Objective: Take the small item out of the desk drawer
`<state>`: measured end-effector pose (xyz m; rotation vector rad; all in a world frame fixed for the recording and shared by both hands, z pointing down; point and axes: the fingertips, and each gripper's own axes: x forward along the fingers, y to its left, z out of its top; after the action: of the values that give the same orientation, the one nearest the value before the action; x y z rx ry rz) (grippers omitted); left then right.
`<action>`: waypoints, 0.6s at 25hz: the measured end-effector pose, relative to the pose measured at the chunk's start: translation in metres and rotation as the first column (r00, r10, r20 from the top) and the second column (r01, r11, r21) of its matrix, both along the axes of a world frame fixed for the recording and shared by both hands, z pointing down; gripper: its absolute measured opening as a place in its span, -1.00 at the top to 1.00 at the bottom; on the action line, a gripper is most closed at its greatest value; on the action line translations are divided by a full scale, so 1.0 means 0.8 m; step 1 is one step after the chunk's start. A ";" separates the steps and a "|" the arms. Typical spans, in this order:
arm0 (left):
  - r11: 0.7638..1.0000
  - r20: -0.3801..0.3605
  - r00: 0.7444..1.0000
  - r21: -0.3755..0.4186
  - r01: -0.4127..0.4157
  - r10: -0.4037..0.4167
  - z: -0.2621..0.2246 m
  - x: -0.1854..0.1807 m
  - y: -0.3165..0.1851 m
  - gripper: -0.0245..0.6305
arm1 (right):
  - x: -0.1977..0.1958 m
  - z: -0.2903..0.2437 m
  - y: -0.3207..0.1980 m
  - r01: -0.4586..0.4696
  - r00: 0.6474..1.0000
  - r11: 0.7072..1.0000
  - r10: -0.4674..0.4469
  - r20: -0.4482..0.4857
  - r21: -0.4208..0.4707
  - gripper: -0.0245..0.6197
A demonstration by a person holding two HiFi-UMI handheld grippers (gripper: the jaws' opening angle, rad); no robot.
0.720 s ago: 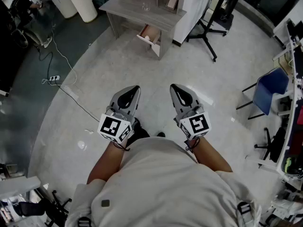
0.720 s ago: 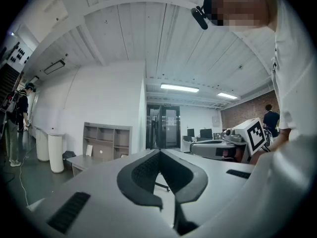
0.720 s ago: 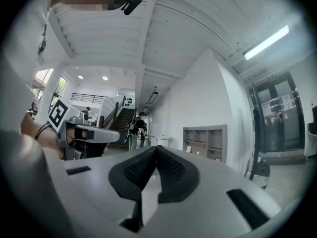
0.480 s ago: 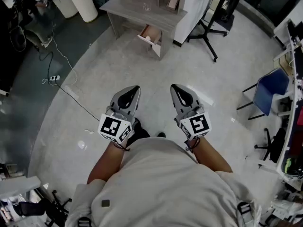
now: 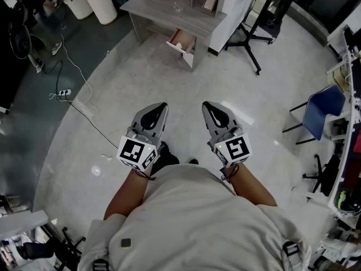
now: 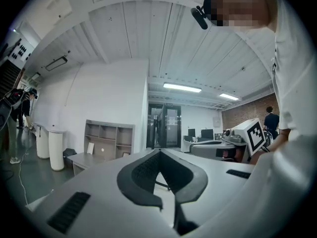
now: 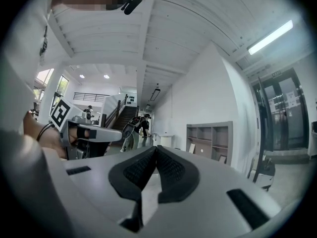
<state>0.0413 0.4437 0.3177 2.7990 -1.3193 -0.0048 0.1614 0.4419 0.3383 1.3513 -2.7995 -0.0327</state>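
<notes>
Well, L gripper [image 5: 159, 107] held low ahead of person's torso [image 5: 192, 219], over the floor [image 5: 169, 78]; its fingers [image 6: 141, 175] clenched tip to tip, nothing btwn. Further off, mid-frame: grey desk surface [image 5: 163, 10] w/ drawer [image 5: 181, 40] pulled open. Small item can't be made out inside from here. R gripper [image 5: 208, 107] near L one, not touching; fingers [image 7: 136, 170] clenched too, empty. Both grippers well apart from drawer.
</notes>
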 end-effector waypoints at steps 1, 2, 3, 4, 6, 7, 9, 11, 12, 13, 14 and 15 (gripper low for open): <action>1.000 -0.002 1.000 -0.002 -0.001 0.001 0.002 -0.005 -0.005 0.88 | -0.006 0.002 -0.005 0.006 1.000 1.000 -0.006 0.001 -0.004 0.86; 1.000 -0.004 1.000 -0.003 -0.002 0.002 0.003 -0.010 -0.011 0.88 | -0.013 0.003 -0.011 0.010 1.000 1.000 -0.010 0.003 -0.006 0.86; 1.000 -0.006 1.000 -0.005 -0.003 0.003 0.004 -0.017 -0.018 0.88 | -0.020 0.004 -0.017 0.011 1.000 1.000 -0.011 0.006 -0.007 0.86; 1.000 -0.008 1.000 -0.006 -0.004 0.004 0.005 -0.025 -0.025 0.88 | -0.028 0.005 -0.025 0.009 1.000 1.000 -0.009 0.006 -0.008 0.86; 1.000 -0.010 1.000 -0.009 -0.007 0.007 0.008 -0.042 -0.041 0.88 | -0.045 0.006 -0.041 0.004 1.000 1.000 -0.004 -0.005 -0.009 0.86; 1.000 -0.010 1.000 -0.011 -0.011 0.010 0.009 -0.052 -0.050 0.88 | -0.054 0.007 -0.050 0.003 1.000 1.000 -0.003 -0.009 -0.008 0.86; 1.000 -0.013 1.000 -0.013 -0.021 0.021 0.010 -0.071 -0.072 0.88 | -0.076 0.006 -0.073 0.003 1.000 1.000 -0.003 -0.015 -0.007 0.86; 0.999 -0.016 0.999 -0.015 -0.033 0.033 0.011 -0.091 -0.096 0.88 | -0.099 0.008 -0.097 -0.004 1.000 1.000 0.004 -0.017 -0.013 0.86; 0.999 -0.019 0.999 -0.016 -0.038 0.038 0.012 -0.102 -0.108 0.88 | -0.111 0.009 -0.108 -0.008 1.000 1.000 0.008 -0.018 -0.017 0.86; 0.999 -0.021 0.999 -0.018 -0.044 0.044 0.013 -0.114 -0.120 0.88 | -0.123 0.010 -0.118 -0.011 1.000 1.000 0.011 -0.018 -0.021 0.86; 0.999 -0.023 0.999 -0.020 -0.050 0.049 0.013 -0.125 -0.131 0.88 | -0.134 0.010 -0.128 -0.014 1.000 1.000 0.014 -0.019 -0.025 0.86; 0.998 -0.024 0.998 -0.021 -0.056 0.056 0.013 -0.136 -0.141 0.88 | -0.146 0.010 -0.138 -0.018 1.000 0.999 0.018 -0.020 -0.029 0.86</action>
<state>-0.0673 0.3306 0.3278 2.8075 -1.2277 -0.0214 0.0449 0.3313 0.3464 1.3624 -2.7605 -0.0053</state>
